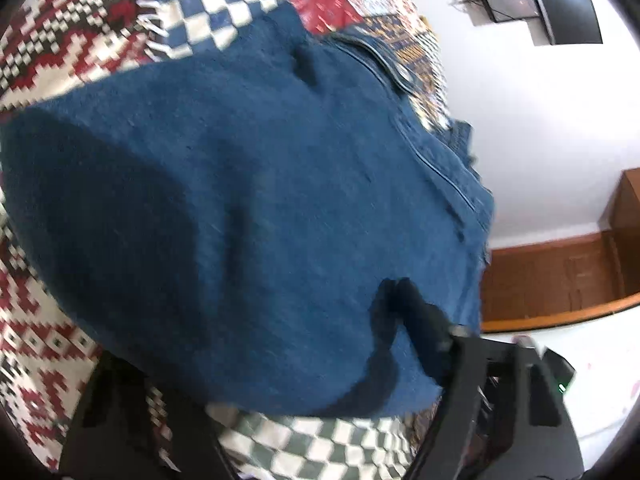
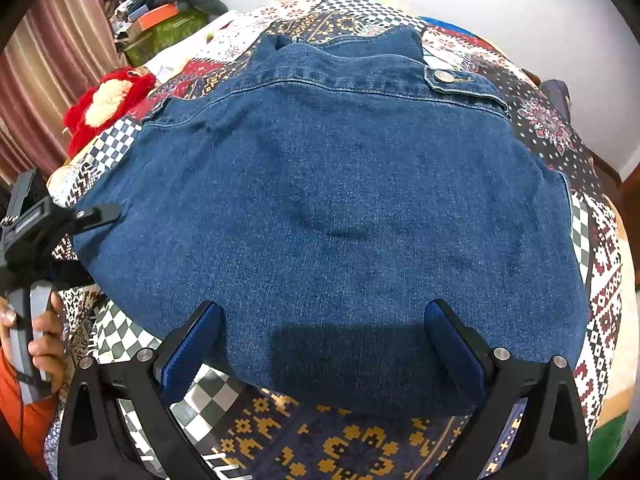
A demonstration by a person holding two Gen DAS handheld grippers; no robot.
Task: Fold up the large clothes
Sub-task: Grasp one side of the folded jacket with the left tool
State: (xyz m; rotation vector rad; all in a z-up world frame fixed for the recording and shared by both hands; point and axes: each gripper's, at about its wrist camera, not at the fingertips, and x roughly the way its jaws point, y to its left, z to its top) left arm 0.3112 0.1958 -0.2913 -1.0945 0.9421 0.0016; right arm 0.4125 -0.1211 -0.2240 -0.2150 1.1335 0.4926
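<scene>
A blue denim jacket (image 2: pixel 328 184) lies spread flat on the patchwork quilt (image 2: pixel 340 448), its collar and a buttoned flap (image 2: pixel 442 77) at the far side. My right gripper (image 2: pixel 326 320) stands wide open over the near hem, one blue-padded finger (image 2: pixel 192 344) at each side of the cloth and nothing pinched. My left gripper (image 2: pixel 96 244) is at the jacket's left edge, and the edge of the jacket (image 1: pixel 260 200) runs between its fingers in the blurred left wrist view. One finger (image 1: pixel 416 316) lies over the denim, and the left gripper (image 1: pixel 252 324) still shows a wide gap.
A red plush toy (image 2: pixel 108 100) lies on the bed's far left, with a pile of boxes (image 2: pixel 160 20) and a curtain (image 2: pixel 48 60) behind. A hand (image 2: pixel 40 340) holds the left gripper's handle. Beyond the bed are wooden furniture (image 1: pixel 560 276) and a dark screen (image 1: pixel 540 0).
</scene>
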